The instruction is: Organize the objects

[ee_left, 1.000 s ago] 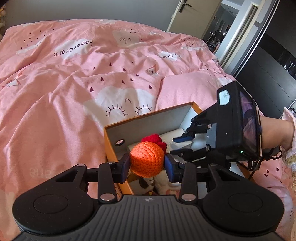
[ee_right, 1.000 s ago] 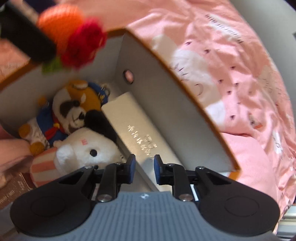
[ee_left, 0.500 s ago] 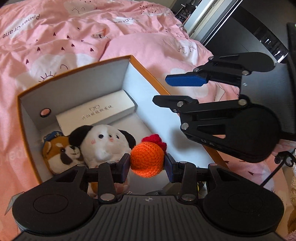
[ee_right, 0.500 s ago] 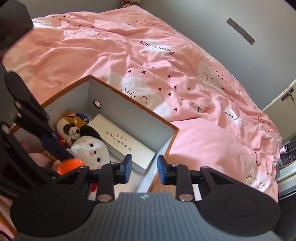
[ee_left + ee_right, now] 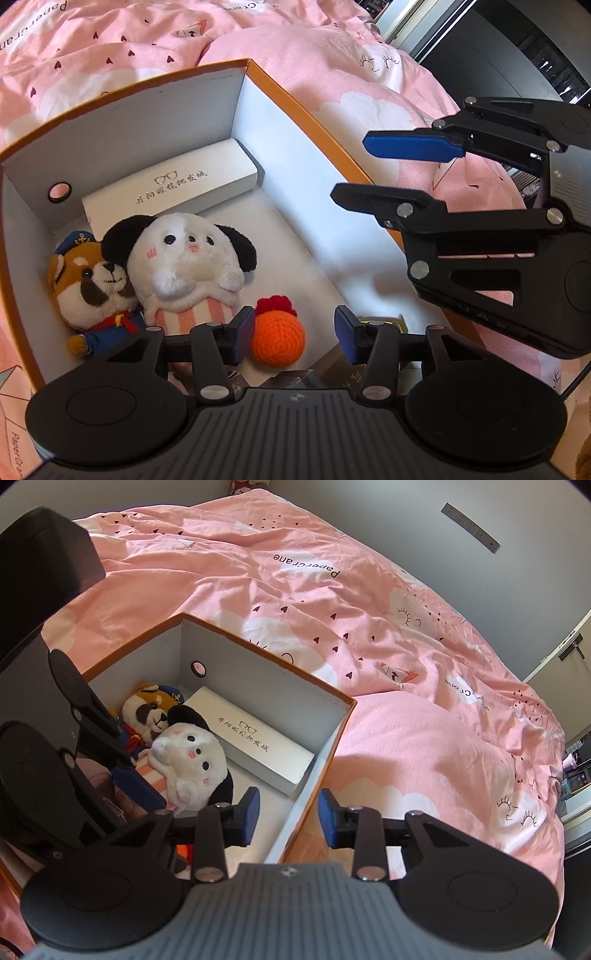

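Note:
An orange crochet ball (image 5: 277, 341) with a red tuft lies on the floor of the orange-rimmed white box (image 5: 306, 110). My left gripper (image 5: 294, 338) hovers over the ball with its jaws opening. The ball sits between them by the left pad, clear of the right one. A white black-eared plush (image 5: 184, 258), a brown sailor plush (image 5: 92, 284) and a white glasses case (image 5: 173, 184) also lie in the box. My right gripper (image 5: 289, 818) hangs open and empty above the box's right wall (image 5: 314, 775). It also shows from the side as the right gripper (image 5: 369, 170).
The box rests on a pink duvet (image 5: 369, 609) with cloud prints, beside a pillow hump (image 5: 424, 746). A small gold-edged pack (image 5: 382, 325) and a dark packet lie at the box's near end. A dark wardrobe (image 5: 517, 55) stands past the bed.
My left gripper came down into the box with the ball and let it go as its jaws widened. My right gripper lifted out of the box, moved right and opened a little.

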`<state>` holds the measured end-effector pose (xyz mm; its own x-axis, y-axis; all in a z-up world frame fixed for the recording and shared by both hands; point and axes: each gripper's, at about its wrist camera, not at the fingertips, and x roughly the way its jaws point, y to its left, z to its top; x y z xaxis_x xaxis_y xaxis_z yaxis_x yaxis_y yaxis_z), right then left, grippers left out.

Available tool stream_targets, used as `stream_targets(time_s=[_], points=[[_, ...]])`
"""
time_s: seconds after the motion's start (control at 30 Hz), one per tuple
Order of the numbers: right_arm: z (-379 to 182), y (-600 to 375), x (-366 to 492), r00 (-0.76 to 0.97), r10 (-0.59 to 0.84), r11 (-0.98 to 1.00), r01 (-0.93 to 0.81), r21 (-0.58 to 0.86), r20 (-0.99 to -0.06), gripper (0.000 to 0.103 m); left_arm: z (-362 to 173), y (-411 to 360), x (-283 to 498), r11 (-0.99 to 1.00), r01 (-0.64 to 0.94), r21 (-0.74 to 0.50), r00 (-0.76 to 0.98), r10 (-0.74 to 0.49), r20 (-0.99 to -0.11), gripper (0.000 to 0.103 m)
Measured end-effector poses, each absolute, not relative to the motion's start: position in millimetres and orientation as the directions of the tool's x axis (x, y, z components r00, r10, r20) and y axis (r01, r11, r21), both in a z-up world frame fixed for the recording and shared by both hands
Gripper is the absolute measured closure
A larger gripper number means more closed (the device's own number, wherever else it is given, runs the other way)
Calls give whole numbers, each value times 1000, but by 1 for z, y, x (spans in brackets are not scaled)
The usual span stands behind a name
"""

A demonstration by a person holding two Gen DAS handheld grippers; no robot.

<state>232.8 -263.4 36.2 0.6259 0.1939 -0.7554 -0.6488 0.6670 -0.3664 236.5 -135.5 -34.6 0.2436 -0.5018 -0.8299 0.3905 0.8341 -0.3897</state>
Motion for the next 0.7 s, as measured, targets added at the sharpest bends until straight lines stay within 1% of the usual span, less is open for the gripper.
stream_targets(time_s=[0.13,0.23,0.27,0.33,0.43,0.5,0.57,0.63,0.7], points=[[42,-266,224,626,206,693,-636,-339,-752,63,-13,-130,225,848,411,-334,315,-476,-821,47],[49,-270,218,627,214,733,-610,-301,-749,55,4,-126,211,871,422,-252,403,-429,-809,46],[52,-271,216,628,218,747,-600,-286,-747,50,9,-123,207,883,410,-229,430,-408,-805,45],[57,-273,208,631,224,777,-576,-256,-743,48,19,-118,200,907,377,-186,486,-365,-794,44],[64,-275,195,628,258,807,-558,-193,-734,43,34,-108,188,930,335,-149,562,-325,-761,43],[68,-274,184,630,281,823,-546,-156,-724,40,42,-103,181,941,312,-135,598,-304,-742,41],[71,-273,173,637,300,838,-531,-123,-710,38,50,-98,173,949,291,-119,631,-284,-722,36],[73,-271,163,642,318,852,-516,-86,-697,36,57,-93,163,958,269,-100,660,-259,-705,33],[73,-269,151,646,335,862,-504,-53,-685,31,62,-87,154,964,252,-84,688,-240,-685,29]])
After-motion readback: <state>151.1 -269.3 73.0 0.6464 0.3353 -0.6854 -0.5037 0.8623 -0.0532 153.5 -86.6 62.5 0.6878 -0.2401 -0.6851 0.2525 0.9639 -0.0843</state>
